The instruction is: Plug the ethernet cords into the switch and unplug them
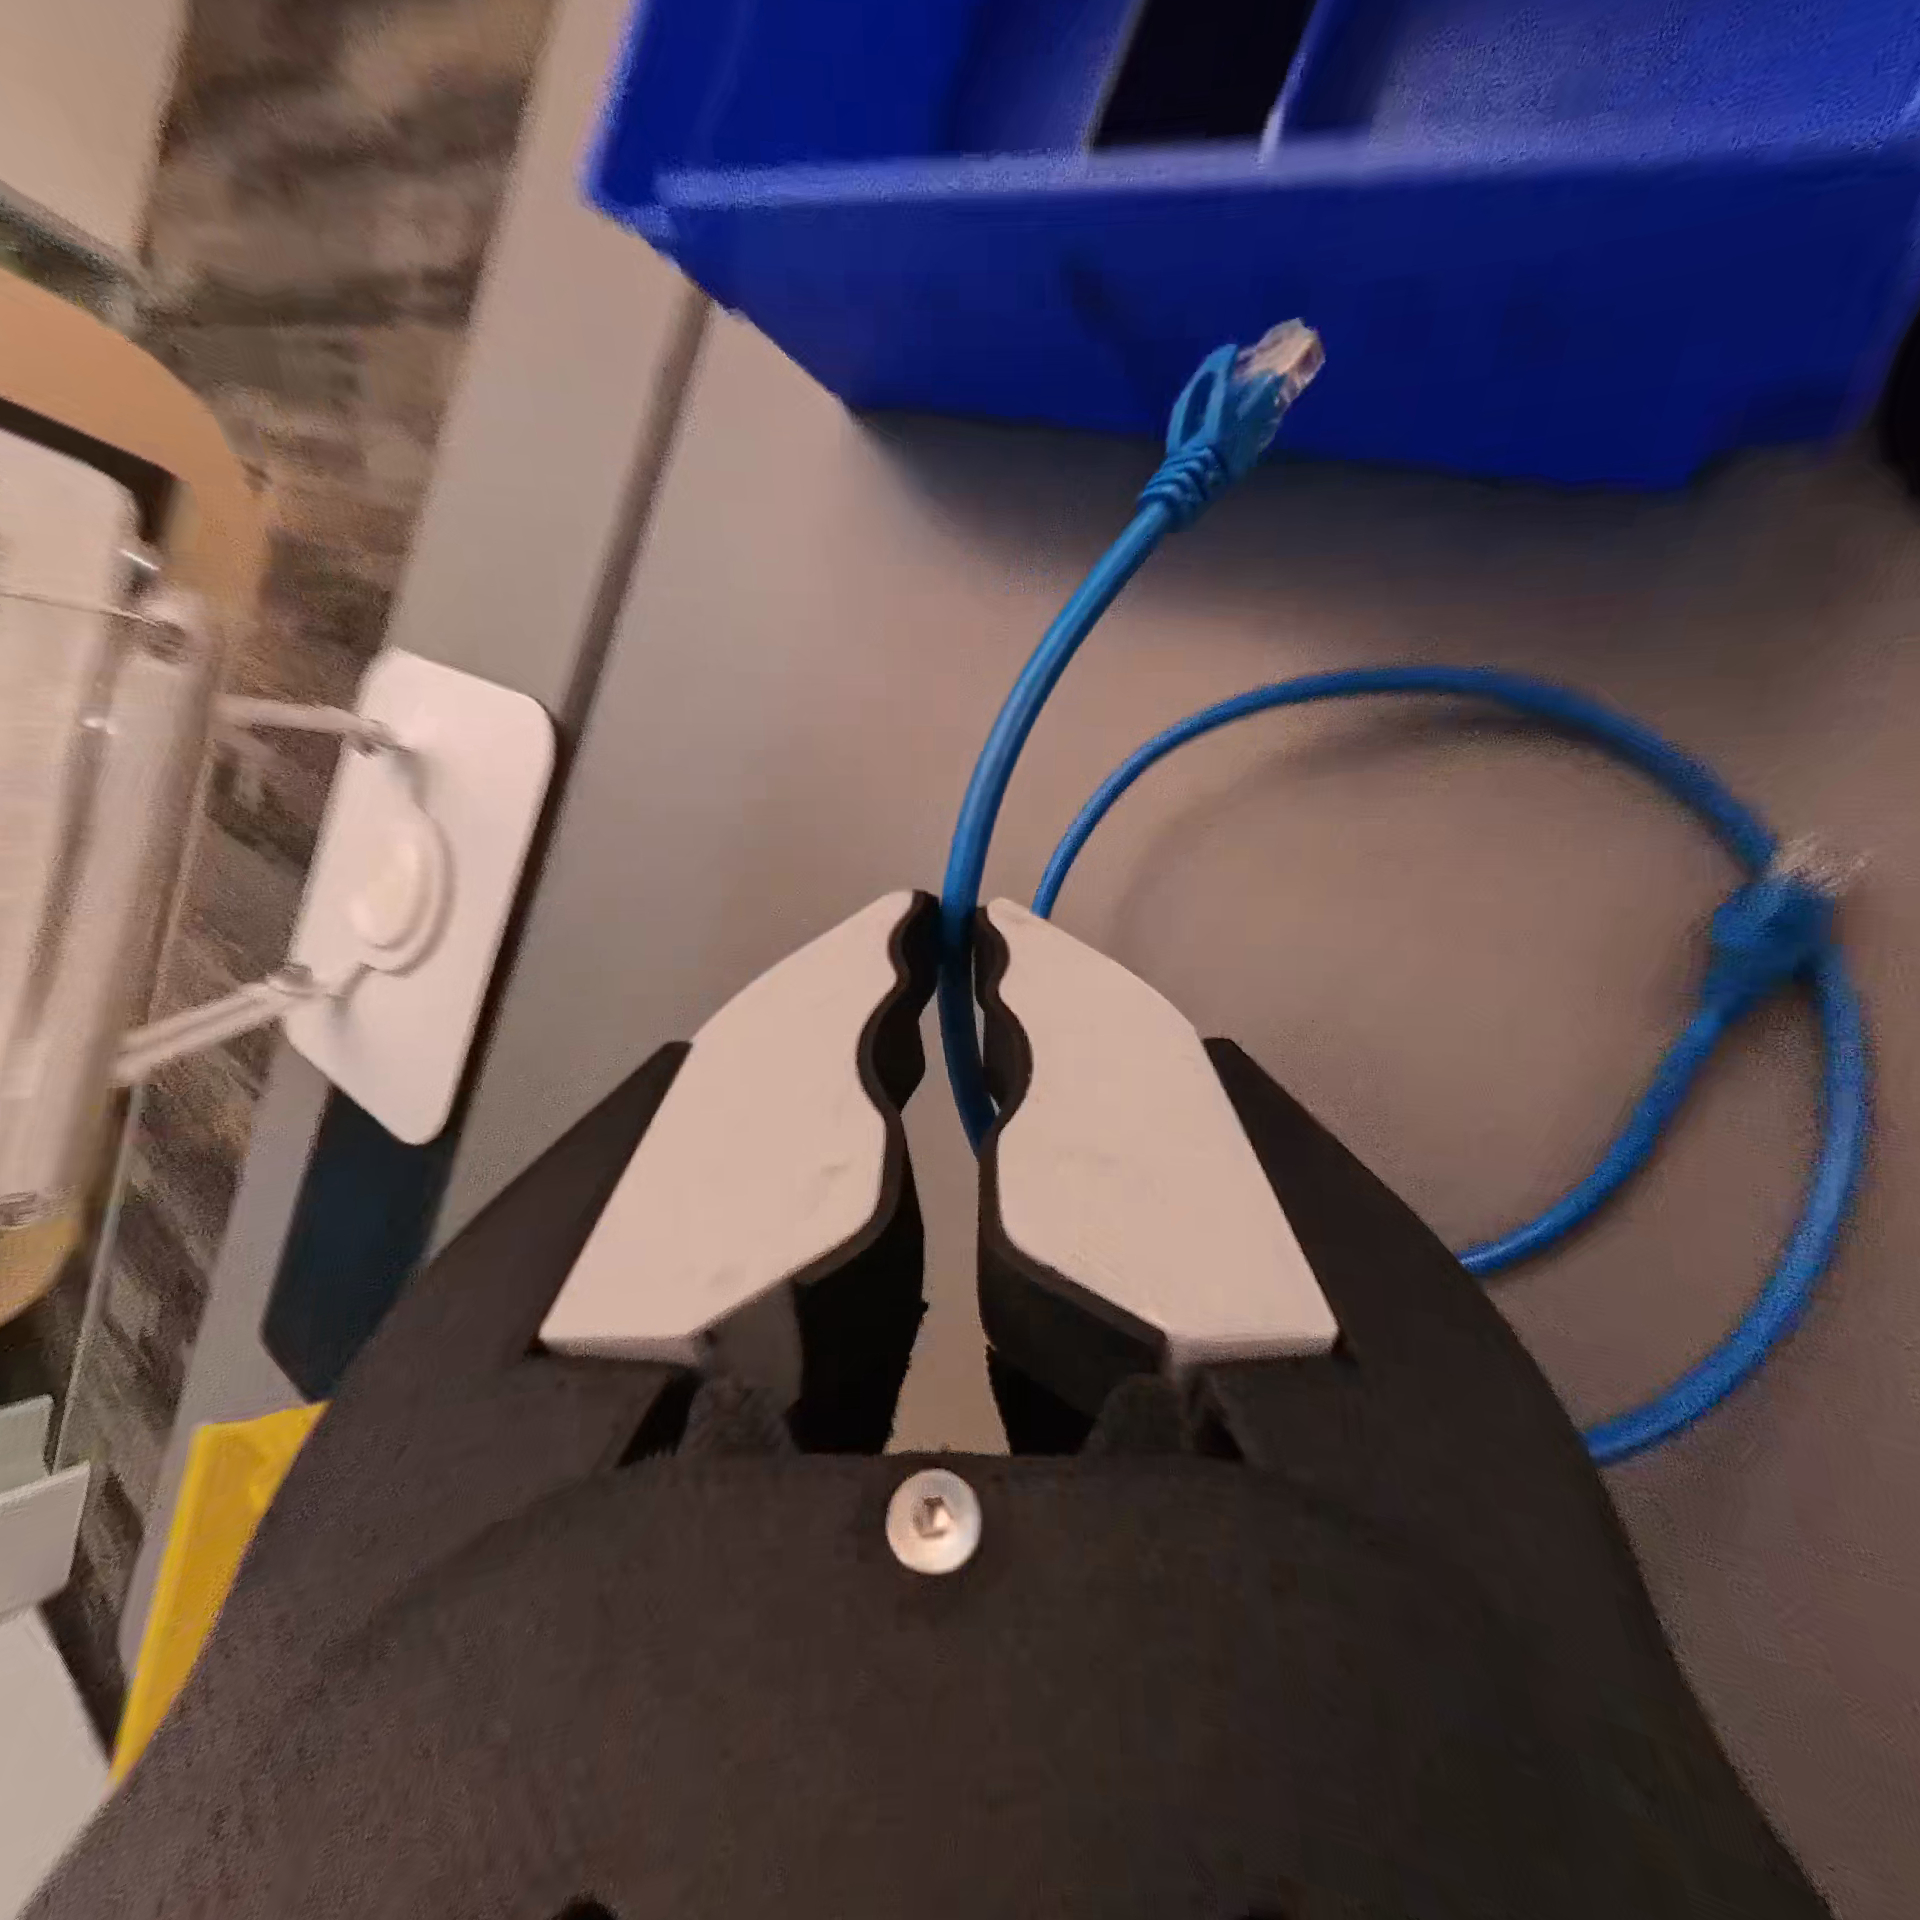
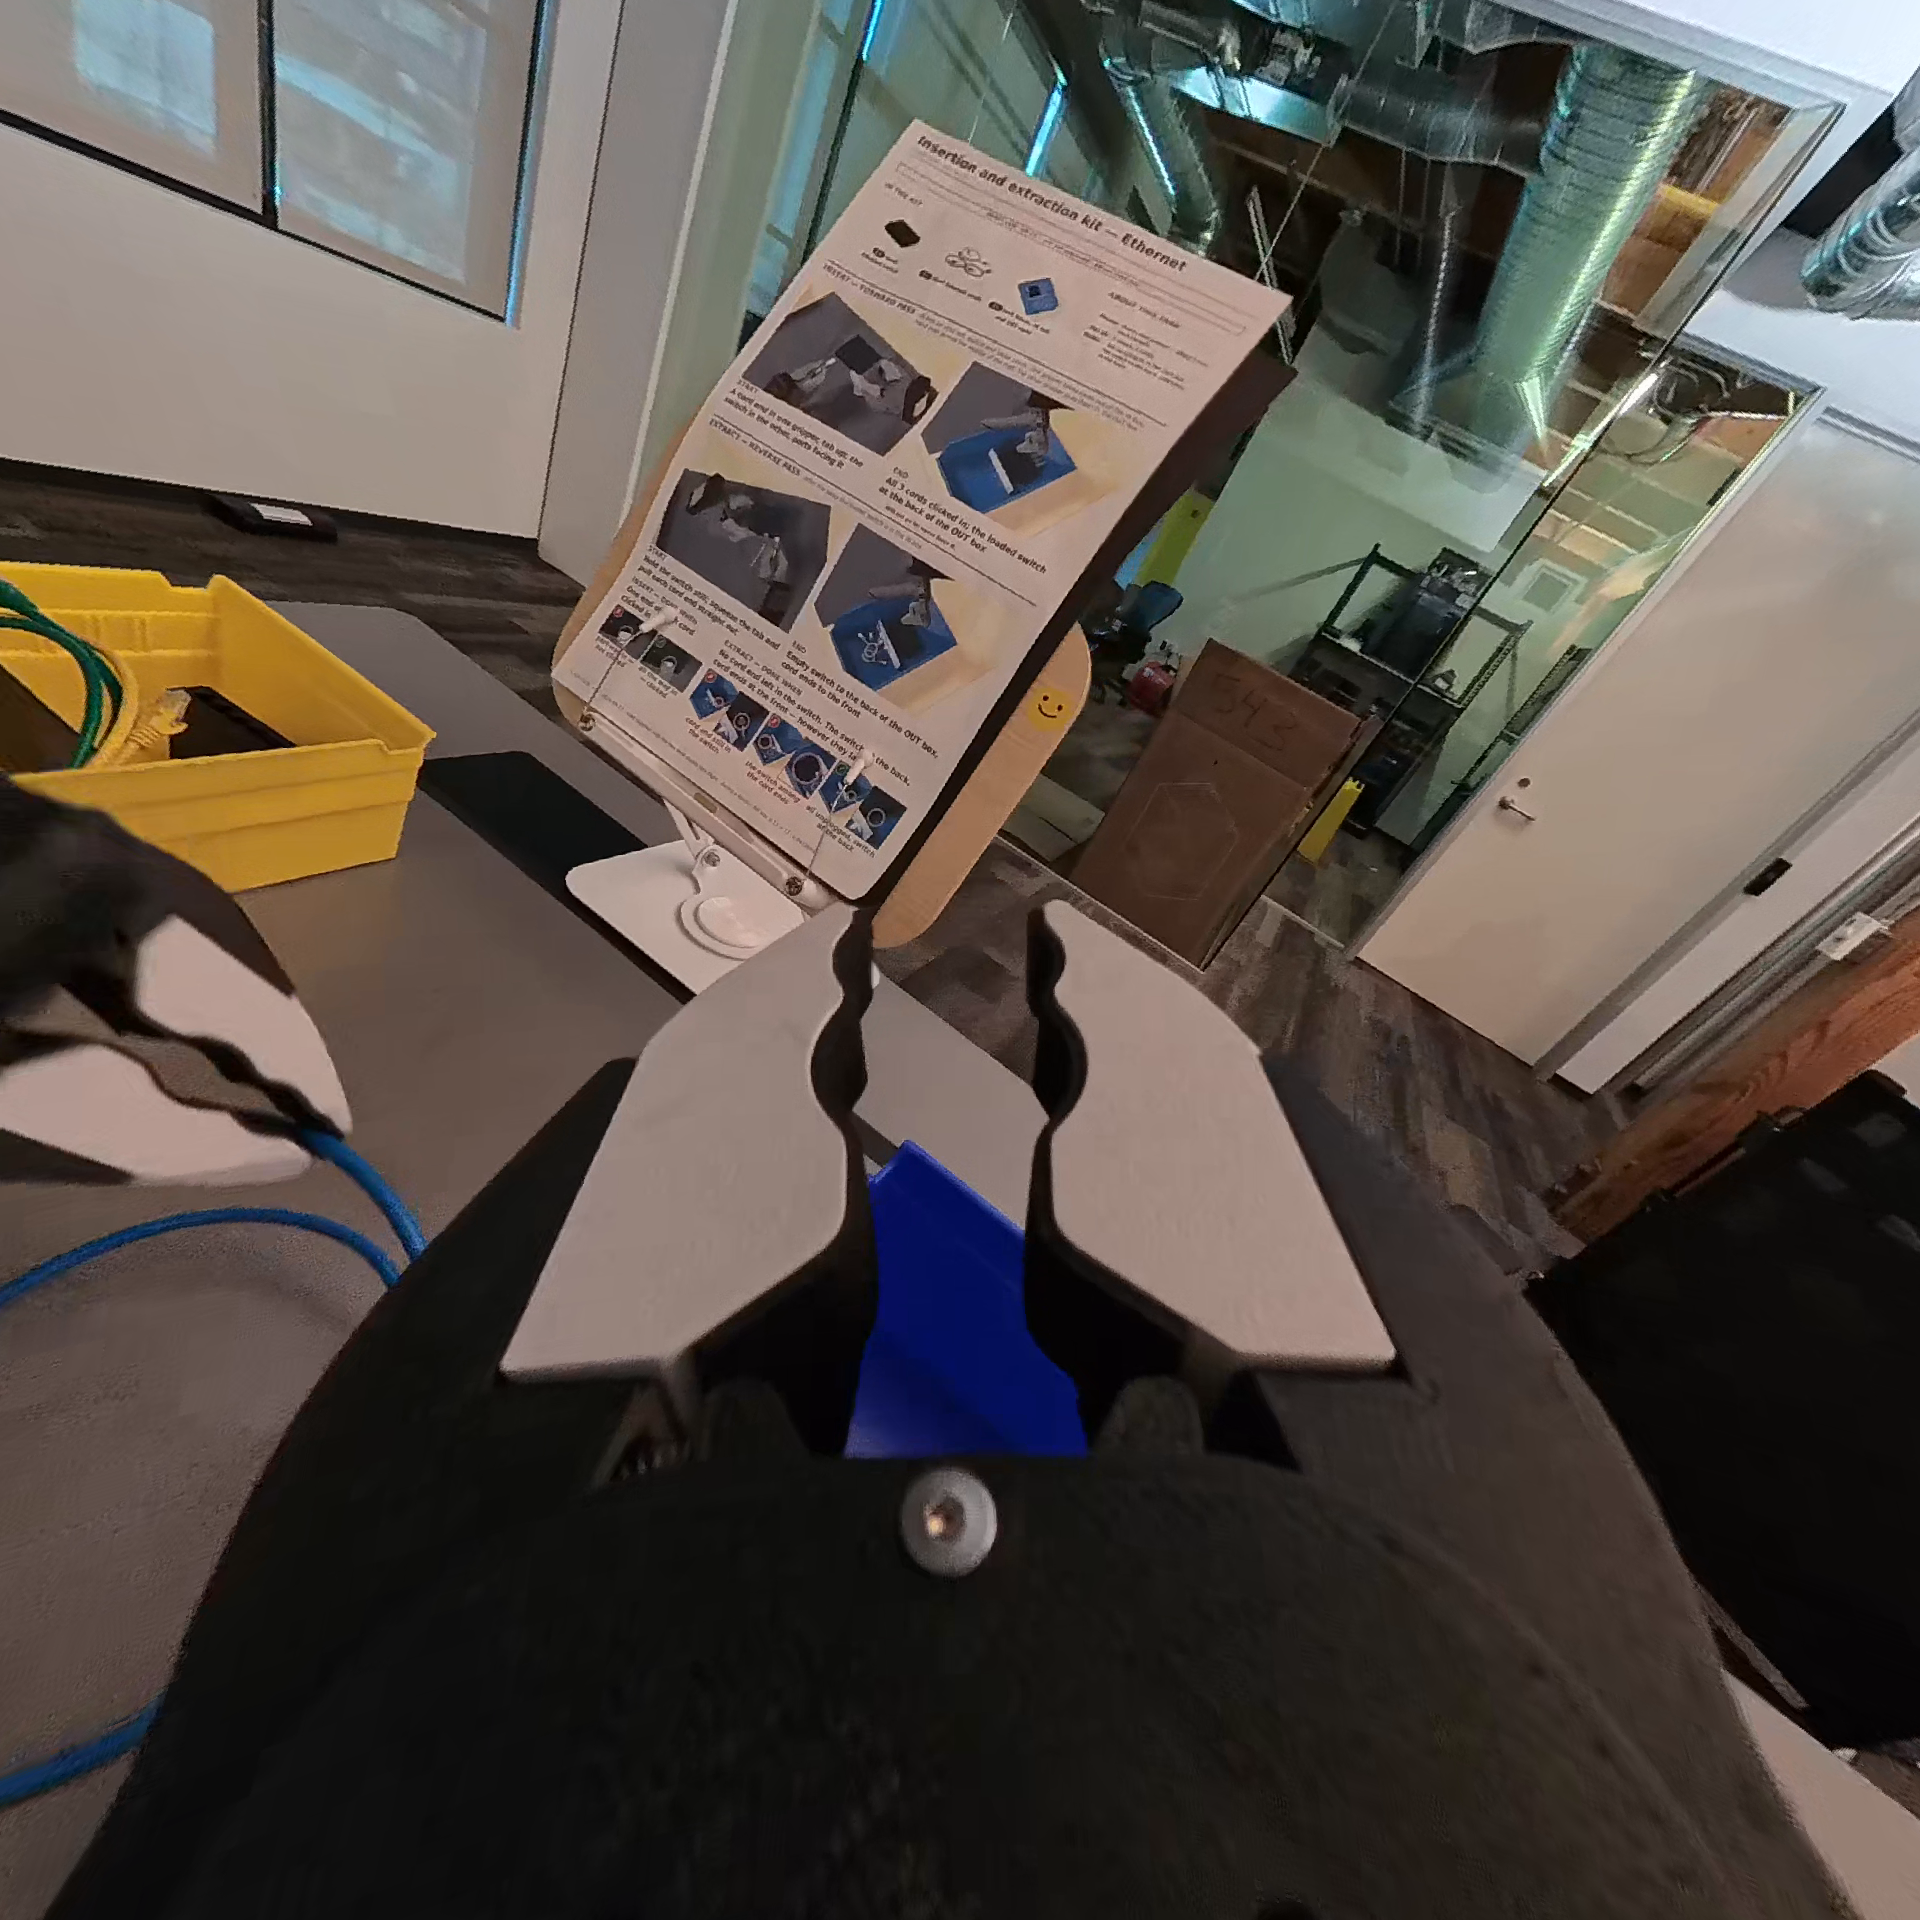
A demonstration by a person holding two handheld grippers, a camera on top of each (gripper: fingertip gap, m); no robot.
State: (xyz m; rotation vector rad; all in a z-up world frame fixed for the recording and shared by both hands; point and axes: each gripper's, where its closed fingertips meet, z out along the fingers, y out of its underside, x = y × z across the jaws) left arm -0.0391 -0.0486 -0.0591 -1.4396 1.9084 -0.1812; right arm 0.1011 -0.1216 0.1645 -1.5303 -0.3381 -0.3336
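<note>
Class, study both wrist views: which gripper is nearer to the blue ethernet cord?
Left. The left gripper is shut on the blue ethernet cord, touching it. The right gripper is open and empty, raised beside the left one, apart from the cord.

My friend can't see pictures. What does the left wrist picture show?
The left gripper is pinching a blue ethernet cord, whose clear plug sticks up toward a blue bin. The rest of the cord loops on the grey table.
</note>
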